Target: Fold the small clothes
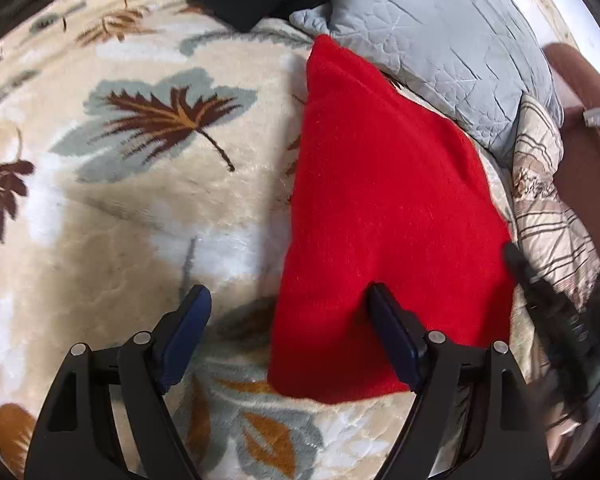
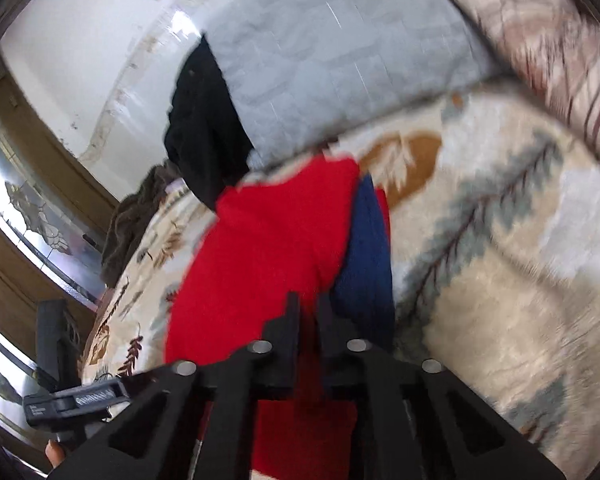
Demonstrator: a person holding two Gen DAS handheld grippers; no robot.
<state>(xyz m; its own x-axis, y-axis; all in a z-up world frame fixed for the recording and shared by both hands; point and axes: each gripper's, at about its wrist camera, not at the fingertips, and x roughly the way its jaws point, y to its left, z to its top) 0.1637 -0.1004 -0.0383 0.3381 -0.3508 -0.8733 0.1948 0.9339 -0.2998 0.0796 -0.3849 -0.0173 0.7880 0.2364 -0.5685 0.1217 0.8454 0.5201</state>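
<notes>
Two grippers at red garment [image 1: 384, 200] on leaf-print blanket [image 1: 140, 220]: left gripper [image 1: 288, 304] spread wide over its edge; right gripper [image 2: 307, 308] pinching red fabric.

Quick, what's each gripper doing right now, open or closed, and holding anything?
Left gripper: open, holding nothing.
Right gripper: shut on the fuzzy red knitted garment.

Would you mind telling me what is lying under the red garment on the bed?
The red garment rests on the leaf-patterned blanket. From the right wrist, a blue fabric piece shows beside its edge. Whatever else lies beneath is covered.
</notes>
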